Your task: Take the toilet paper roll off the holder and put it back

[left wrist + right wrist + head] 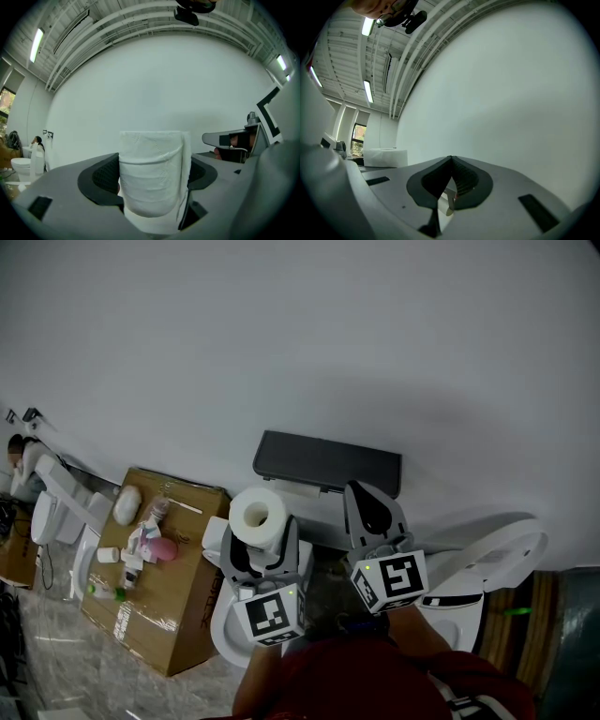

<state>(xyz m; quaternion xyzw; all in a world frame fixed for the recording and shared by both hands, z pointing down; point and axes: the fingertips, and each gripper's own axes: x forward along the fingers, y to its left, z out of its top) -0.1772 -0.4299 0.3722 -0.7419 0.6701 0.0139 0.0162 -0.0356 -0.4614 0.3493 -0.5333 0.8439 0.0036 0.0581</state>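
A white toilet paper roll [258,514] stands upright between the jaws of my left gripper [260,538], which is shut on it. In the left gripper view the roll [152,176] fills the gap between both dark pads, a loose sheet hanging at its right side. The dark grey holder [326,463] is fixed to the white wall just above and right of the roll. My right gripper [373,510] is below the holder, jaws shut with nothing between them; its tips [451,160] meet in the right gripper view. The roll [385,157] also shows at the left there.
A white toilet [487,563] stands at the right, another white toilet [56,507] at the far left. A cardboard box [159,563] with small bottles and a pink object lies left of my grippers. The person's red sleeve [356,681] fills the bottom.
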